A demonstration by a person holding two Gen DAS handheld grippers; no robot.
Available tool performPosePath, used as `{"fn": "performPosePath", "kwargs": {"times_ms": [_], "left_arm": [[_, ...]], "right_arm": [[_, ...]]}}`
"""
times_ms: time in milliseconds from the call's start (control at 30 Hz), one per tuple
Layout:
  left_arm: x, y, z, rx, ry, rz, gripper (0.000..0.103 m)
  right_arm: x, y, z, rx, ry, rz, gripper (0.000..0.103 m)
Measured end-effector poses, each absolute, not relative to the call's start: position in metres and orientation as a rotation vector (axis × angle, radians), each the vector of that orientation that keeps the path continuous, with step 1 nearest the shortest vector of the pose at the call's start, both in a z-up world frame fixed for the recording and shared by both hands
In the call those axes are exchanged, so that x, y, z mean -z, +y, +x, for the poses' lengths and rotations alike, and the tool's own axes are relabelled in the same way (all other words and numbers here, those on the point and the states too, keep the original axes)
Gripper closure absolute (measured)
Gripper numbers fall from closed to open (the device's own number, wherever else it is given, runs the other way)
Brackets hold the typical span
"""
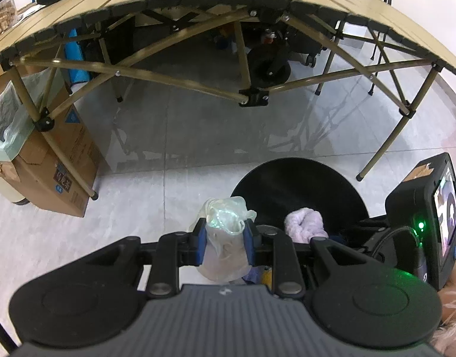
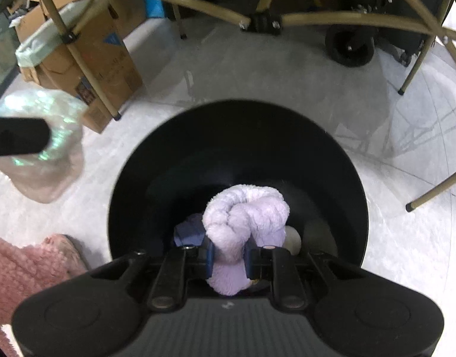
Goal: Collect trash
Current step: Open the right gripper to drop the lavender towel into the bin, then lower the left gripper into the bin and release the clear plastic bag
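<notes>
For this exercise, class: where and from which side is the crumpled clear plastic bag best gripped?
Grip the crumpled clear plastic bag at its gathered upper part, coming from above with a pad on either side. It bunches narrow there and widens to a loose belly below, so the pads can close on it. The left gripper holds it just so, beside the black bin.

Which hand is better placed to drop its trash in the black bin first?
Right: the right gripper holds the purple fluffy cloth directly over the black bin; the left gripper's crumpled plastic bag hangs beside it.
</notes>
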State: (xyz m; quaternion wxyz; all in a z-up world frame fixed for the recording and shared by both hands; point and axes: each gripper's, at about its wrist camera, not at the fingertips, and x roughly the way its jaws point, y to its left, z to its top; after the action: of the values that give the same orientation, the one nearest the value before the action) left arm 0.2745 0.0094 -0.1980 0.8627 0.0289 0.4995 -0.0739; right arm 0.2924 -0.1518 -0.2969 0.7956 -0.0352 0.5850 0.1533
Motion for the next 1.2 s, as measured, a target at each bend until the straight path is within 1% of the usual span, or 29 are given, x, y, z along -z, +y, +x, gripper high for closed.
{"fn": "performPosePath", "kwargs": {"times_ms": [367, 467, 533, 567, 600, 633, 667, 700, 767, 833, 867, 1200], "left_arm": [[0.210, 0.008, 0.279, 0.136, 1.082, 0.076, 0.077], [0.211, 0.008, 0.279, 0.134, 1.085, 0.079, 0.077], [0.211, 0.008, 0.280, 0.134, 1.085, 0.080, 0.077], [0.212, 0.009, 0.280, 0.134, 1.085, 0.081, 0.077], [0.212, 0.008, 0.280, 0.133, 1.086, 0.081, 0.077], [0.213, 0.008, 0.280, 0.132, 1.087, 0.082, 0.077], [0.213, 0.008, 0.281, 0.131, 1.088, 0.081, 0.077], [0.213, 0.008, 0.281, 0.131, 1.088, 0.081, 0.078], [0.214, 0.009, 0.281, 0.130, 1.090, 0.082, 0.078], [0.215, 0.009, 0.281, 0.131, 1.092, 0.082, 0.077], [0.215, 0.009, 0.281, 0.131, 1.093, 0.083, 0.077], [0.219, 0.005, 0.283, 0.141, 1.103, 0.098, 0.077]], "right_arm": [[0.309, -0.140, 0.294, -0.331, 1.315, -0.147, 0.084], [0.308, -0.138, 0.292, -0.339, 1.322, -0.149, 0.082], [0.307, -0.137, 0.292, -0.342, 1.320, -0.154, 0.076], [0.306, -0.137, 0.292, -0.341, 1.316, -0.161, 0.069], [0.306, -0.139, 0.292, -0.337, 1.311, -0.166, 0.058], [0.306, -0.139, 0.292, -0.332, 1.308, -0.167, 0.049], [0.305, -0.142, 0.292, -0.330, 1.302, -0.164, 0.033], [0.304, -0.141, 0.292, -0.327, 1.298, -0.161, 0.021], [0.301, -0.144, 0.292, -0.322, 1.290, -0.152, 0.016], [0.300, -0.147, 0.292, -0.321, 1.295, -0.141, 0.003], [0.300, -0.148, 0.292, -0.322, 1.294, -0.138, 0.000], [0.294, -0.152, 0.289, -0.319, 1.286, -0.131, 0.000]]}}
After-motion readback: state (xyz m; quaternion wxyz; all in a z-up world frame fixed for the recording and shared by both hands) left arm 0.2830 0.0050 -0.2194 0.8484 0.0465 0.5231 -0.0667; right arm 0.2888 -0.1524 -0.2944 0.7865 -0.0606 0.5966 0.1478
